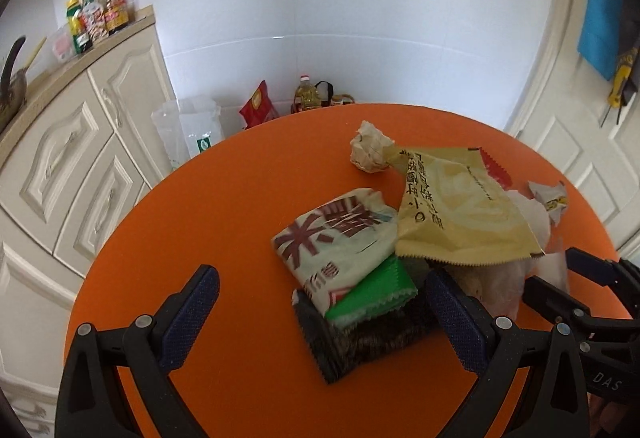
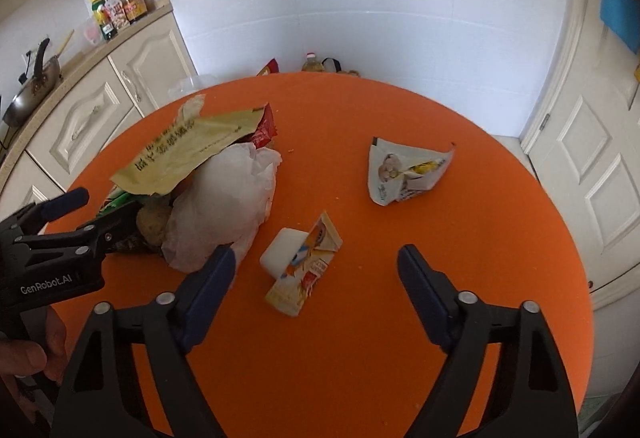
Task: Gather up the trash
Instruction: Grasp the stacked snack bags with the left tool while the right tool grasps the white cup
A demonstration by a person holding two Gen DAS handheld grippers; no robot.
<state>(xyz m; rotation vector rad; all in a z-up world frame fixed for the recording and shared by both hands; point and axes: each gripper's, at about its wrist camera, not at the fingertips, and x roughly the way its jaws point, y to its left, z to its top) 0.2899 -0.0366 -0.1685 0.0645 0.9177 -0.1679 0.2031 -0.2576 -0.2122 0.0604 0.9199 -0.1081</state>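
Nothing collected yet: wrappers (image 1: 460, 206) litter our orange bench (image 2: 360, 358), both left gripper (image 1: 320, 302) and right gripper (image 2: 316, 270) with jaws open, empty.

On my table (image 2: 360, 358), a heap of wrappers (image 2: 192, 158) lies to the left with a crumpled bag (image 2: 224, 206) on its near side. A small packet (image 2: 304, 266) lies nearer me at centre, and a torn pouch (image 2: 408, 170) sits right, well apart.
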